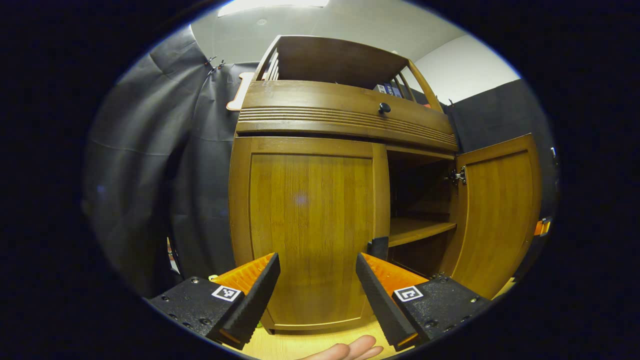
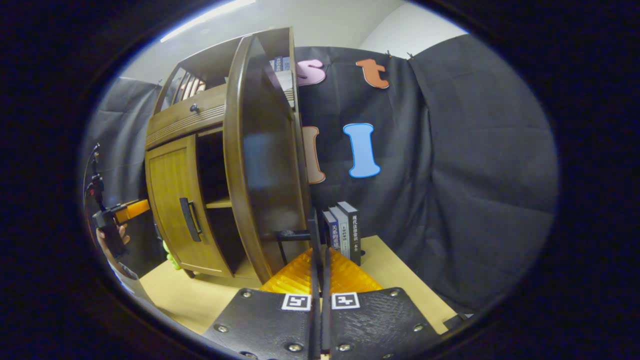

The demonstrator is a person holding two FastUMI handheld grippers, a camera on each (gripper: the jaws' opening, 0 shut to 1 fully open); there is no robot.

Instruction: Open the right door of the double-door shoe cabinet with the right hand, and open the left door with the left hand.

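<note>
Left gripper (image 1: 317,295) spread wide before closed left door (image 1: 310,230). Right gripper (image 2: 319,250) pinched together beside swung-open right door (image 2: 265,165); handle there hard to make out.

Around me: creased black cloth wall (image 2: 475,165) draped behind and to both sides, pinned with small clips at top edge. Plain white ceiling (image 1: 350,25) above, bright strip light (image 1: 272,5) at its edge. White upper wall (image 1: 462,67) shows over cloth. Below, pale light-wood tabletop (image 2: 395,270); row of upright grey-spined books (image 2: 345,231) stands on it near cloth.
</note>
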